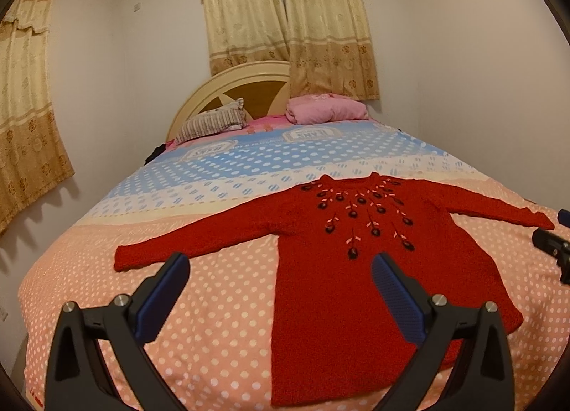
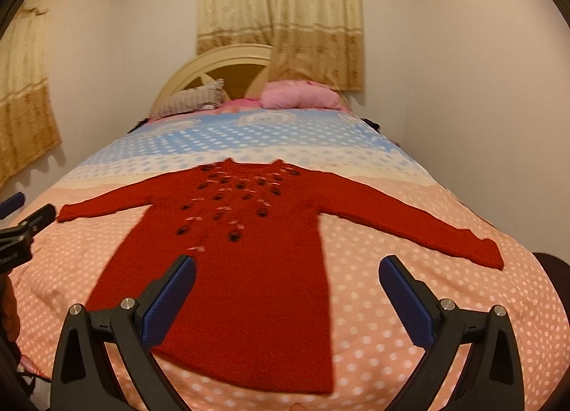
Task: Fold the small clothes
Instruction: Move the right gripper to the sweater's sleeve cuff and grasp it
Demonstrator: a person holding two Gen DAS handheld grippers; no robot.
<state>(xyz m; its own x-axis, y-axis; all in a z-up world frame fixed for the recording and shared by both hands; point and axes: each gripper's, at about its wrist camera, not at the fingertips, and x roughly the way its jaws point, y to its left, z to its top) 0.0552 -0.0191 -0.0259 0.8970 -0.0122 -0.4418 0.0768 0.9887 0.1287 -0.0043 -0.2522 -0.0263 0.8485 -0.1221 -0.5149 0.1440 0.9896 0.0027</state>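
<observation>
A small red knitted sweater point(image 1: 342, 268) with dark embroidered flowers lies flat, face up, on the bed, both sleeves spread wide, also seen in the right wrist view as the sweater point(image 2: 249, 261). My left gripper point(image 1: 279, 265) hovers open above its lower left side, nothing between the blue pads. My right gripper point(image 2: 286, 266) is open too, above the sweater's lower right part. The right gripper's tip shows at the edge of the left wrist view point(image 1: 552, 243), near the right cuff. The left gripper's tip point(image 2: 25, 225) appears by the left cuff.
The bed point(image 1: 213, 322) has a peach polka-dot sheet, turning blue toward the headboard point(image 1: 231, 83). A striped pillow point(image 1: 213, 122) and a pink bundle point(image 1: 326, 110) lie at the head. Walls close in on both sides; curtains point(image 1: 285, 19) hang behind.
</observation>
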